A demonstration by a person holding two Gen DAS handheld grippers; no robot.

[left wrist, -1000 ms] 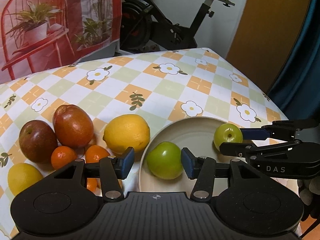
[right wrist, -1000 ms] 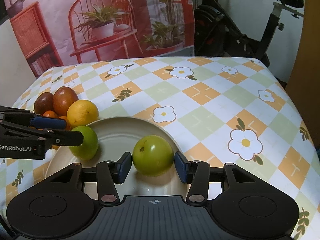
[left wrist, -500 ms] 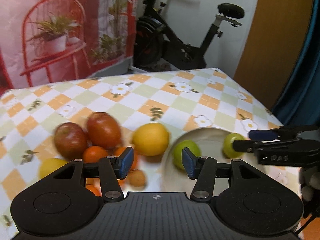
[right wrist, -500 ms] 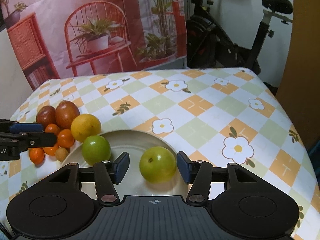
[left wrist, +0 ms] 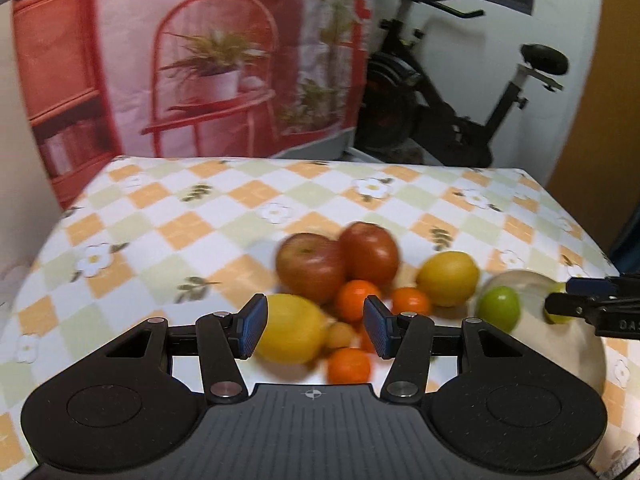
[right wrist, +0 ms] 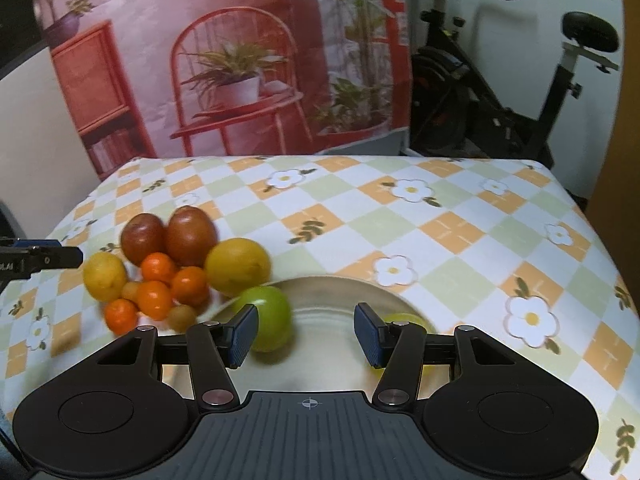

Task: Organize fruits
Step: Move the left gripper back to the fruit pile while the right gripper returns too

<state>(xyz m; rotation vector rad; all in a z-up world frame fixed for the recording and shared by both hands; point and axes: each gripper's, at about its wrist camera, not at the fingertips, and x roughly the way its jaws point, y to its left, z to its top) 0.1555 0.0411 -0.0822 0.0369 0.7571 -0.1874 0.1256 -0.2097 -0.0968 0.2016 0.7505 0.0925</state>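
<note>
A pale plate (right wrist: 320, 334) holds a green fruit (right wrist: 269, 323) at its left; a second green fruit (right wrist: 402, 318) peeks out behind my right gripper's right finger. My right gripper (right wrist: 306, 334) is open and empty above the plate. Left of the plate lies a heap: two red apples (left wrist: 336, 264), two lemons (left wrist: 290, 330), several small oranges (left wrist: 357, 300). My left gripper (left wrist: 312, 326) is open and empty over this heap, with a lemon and oranges between its fingers' lines. The plate (left wrist: 576, 356) shows at the right of the left wrist view.
The table has a checkered flower cloth (right wrist: 440, 232). An exercise bike (right wrist: 500, 92) and a red printed backdrop (right wrist: 240, 60) stand behind its far edge. The right gripper's fingers (left wrist: 592, 304) reach in at the right of the left wrist view.
My left gripper has swung left from the plate to over the fruit heap. My right gripper has pulled back and shifted left, leaving the green fruit on the plate. Both stay open.
</note>
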